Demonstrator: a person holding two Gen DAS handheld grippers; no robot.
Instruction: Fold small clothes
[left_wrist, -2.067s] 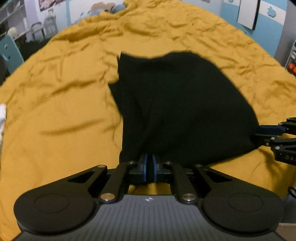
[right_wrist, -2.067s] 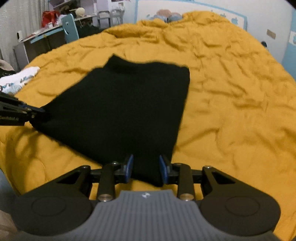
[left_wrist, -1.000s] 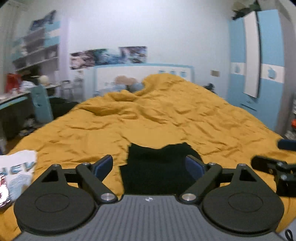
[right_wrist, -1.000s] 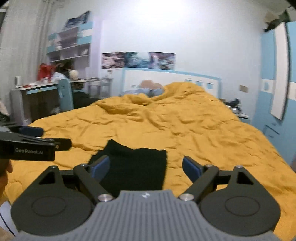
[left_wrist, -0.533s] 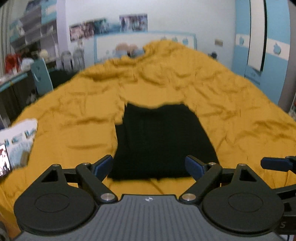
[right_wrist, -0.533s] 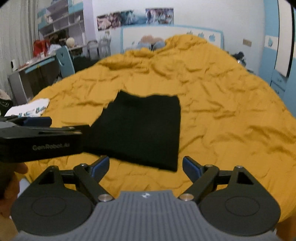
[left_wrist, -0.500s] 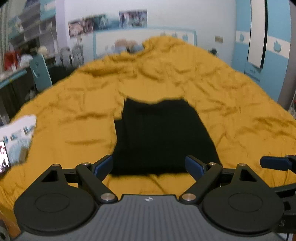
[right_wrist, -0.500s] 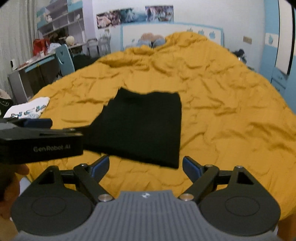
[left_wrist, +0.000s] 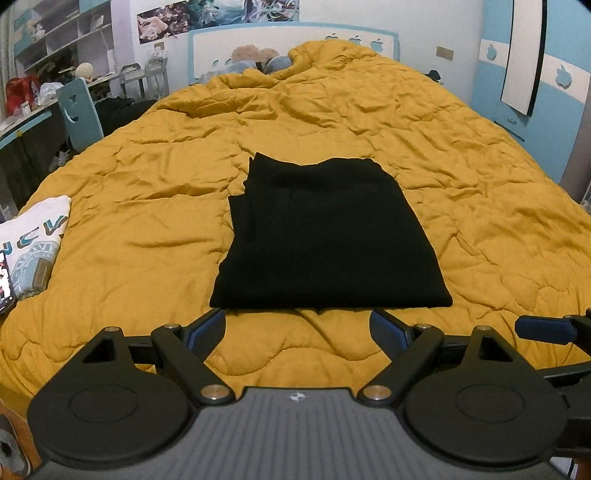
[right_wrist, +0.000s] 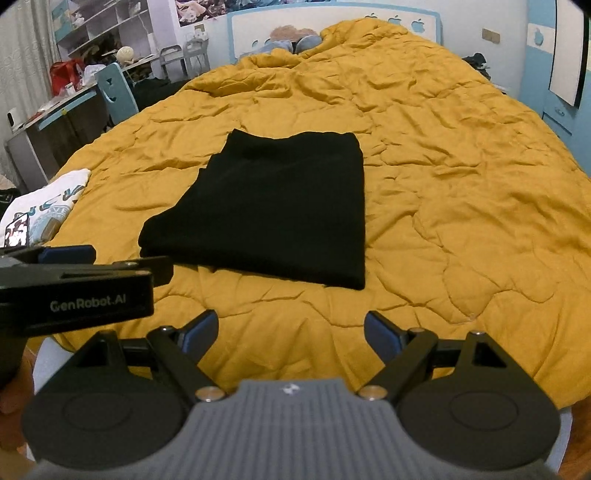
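Both grippers have let go; left gripper (left_wrist: 297, 328) and right gripper (right_wrist: 291, 330) gape before the folded black garment (left_wrist: 325, 240).

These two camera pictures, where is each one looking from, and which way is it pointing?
Left wrist view: sits on the left gripper, looking forward over the yellow quilt at the folded black garment; its own open fingers show below, the right gripper's tip at the right edge.
Right wrist view: sits on the right gripper, facing the same way; its open fingers show, the left gripper crosses at the left edge.
Shared: black garment, quilt, white printed shirt, blue chair, headboard.
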